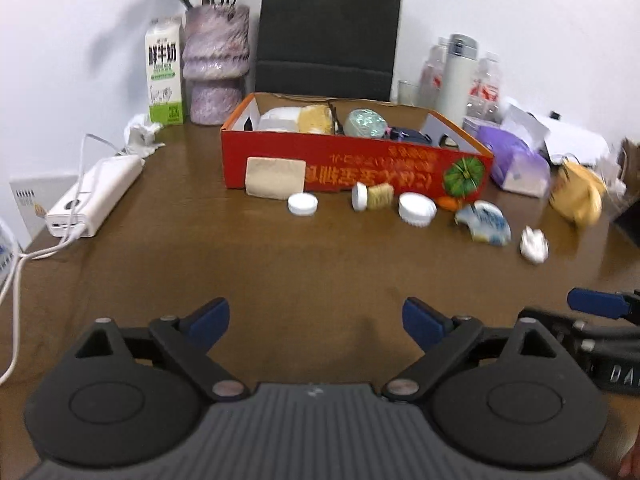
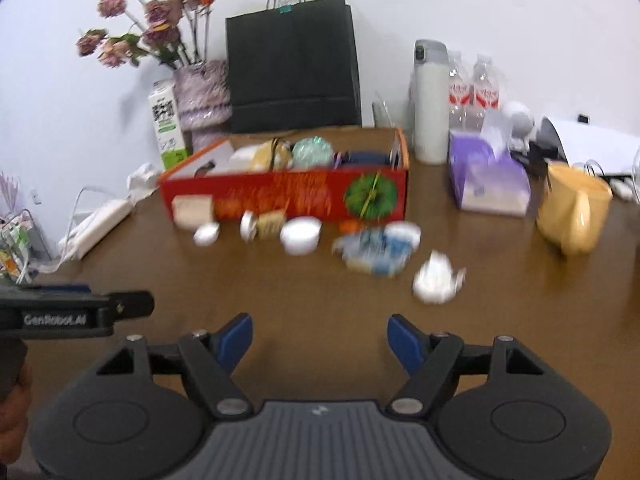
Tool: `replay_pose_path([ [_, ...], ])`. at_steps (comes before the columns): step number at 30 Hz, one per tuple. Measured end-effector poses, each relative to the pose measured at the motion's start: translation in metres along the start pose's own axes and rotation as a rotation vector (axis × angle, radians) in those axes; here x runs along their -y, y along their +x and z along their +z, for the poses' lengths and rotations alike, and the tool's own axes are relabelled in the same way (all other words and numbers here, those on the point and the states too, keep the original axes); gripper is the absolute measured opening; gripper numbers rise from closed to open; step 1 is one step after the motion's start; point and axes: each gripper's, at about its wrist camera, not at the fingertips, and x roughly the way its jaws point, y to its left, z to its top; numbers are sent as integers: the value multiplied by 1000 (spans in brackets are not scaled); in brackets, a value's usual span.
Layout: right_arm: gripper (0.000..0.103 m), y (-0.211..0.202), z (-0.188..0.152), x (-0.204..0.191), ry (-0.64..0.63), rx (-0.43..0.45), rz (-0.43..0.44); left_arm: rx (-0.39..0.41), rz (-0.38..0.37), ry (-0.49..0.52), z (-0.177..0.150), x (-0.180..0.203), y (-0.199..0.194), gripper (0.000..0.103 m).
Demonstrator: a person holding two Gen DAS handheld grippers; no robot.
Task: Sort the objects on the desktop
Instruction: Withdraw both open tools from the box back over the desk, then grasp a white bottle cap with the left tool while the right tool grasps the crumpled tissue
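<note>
Both my grippers, left gripper [image 1: 316,322] and right gripper [image 2: 320,338], hover with jaws spread and empty over the brown wooden tabletop [image 1: 280,264]. Beyond lie white plastic caps [image 1: 303,203], then the red cardboard box [image 1: 352,168] holding sorted items.

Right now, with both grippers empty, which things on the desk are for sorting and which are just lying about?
For sorting:
red box
tan block
small white cap
spool
white lid
blue-white wrapper
crumpled white paper

Just lying about:
milk carton
vase
black bag
power strip
flask
tissue pack
yellow mug
</note>
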Motion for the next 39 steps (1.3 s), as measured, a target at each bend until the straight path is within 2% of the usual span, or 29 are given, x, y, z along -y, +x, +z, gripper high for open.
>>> replay_pose_path([
  [4,73,-16,-31,-13,-11,13,7,15,-25,35,-28,0,-18,99],
  [5,75,-22,-33,-15,-16,34,1,20,-13,40,-35,-1,-21,100],
  [7,83,-30,-37,-19,-23,43,11,20,6,27,-43,-4,-25,100],
  [9,84,-32,-40,-21,-9,29,33,3,3,2,-49,-9,-27,100],
  [12,84,-35,-42,-26,-30,40,28,13,3,-25,-53,-12,-32,100],
  [19,84,-34,-42,-21,0,37,40,40,12,53,-55,1,-35,100],
  [23,84,-30,-36,-14,10,40,35,43,-16,54,-46,3,-30,100],
  [25,81,-24,-27,-8,-5,45,-14,56,-17,66,-34,5,-23,100],
  [27,69,-15,-17,2,-15,46,-72,65,0,110,-20,9,-11,99],
  [28,66,-8,-10,8,-18,38,-96,69,13,128,-13,11,-4,98],
  [31,64,17,12,31,5,17,-145,64,-5,158,15,11,23,93],
  [33,63,37,25,44,25,5,-163,52,-24,138,33,7,47,88],
  [35,57,57,38,53,39,-17,-188,43,-37,130,48,3,71,87],
  [39,42,84,51,72,82,-40,-211,-1,-51,133,68,0,110,73],
])
